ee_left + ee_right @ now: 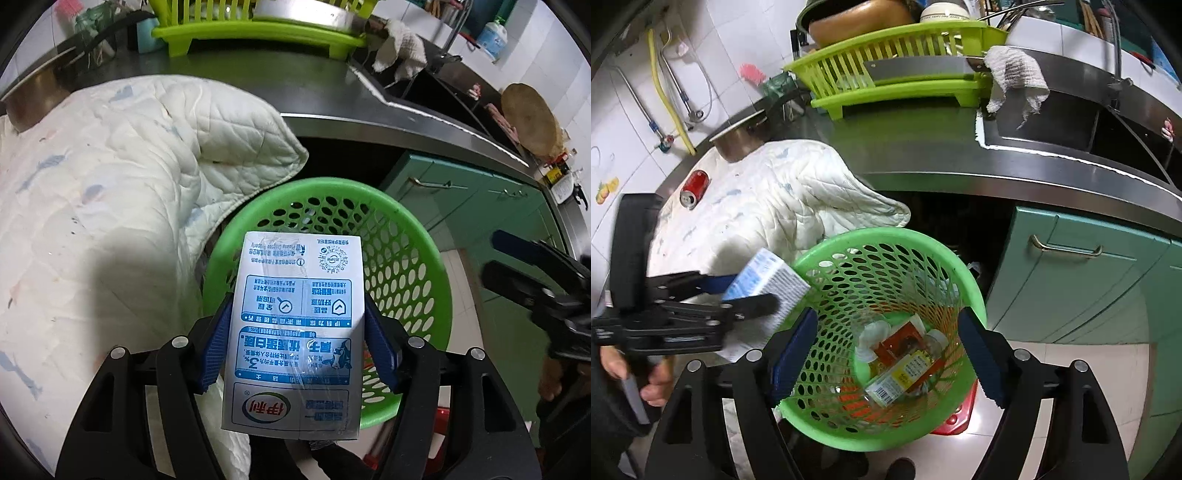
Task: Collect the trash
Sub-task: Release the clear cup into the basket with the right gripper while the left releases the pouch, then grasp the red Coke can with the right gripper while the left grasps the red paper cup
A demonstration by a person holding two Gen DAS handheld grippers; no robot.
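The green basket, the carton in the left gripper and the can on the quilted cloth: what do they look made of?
Green basket: moulded plastic, slightly glossy, its walls perforated with holes. Carton: likely coated paperboard, with a printed, faintly shiny face and sharp folded edges. Can: probably painted metal, red with a silvery end.

Left gripper (297,336): pointing steeply down, blue pads pressed on both sides of a milk carton (295,332).
Right gripper (886,354): pointing down, jaws spread wide, nothing between them.
Left hand (646,373): wrapped around its gripper's handle.
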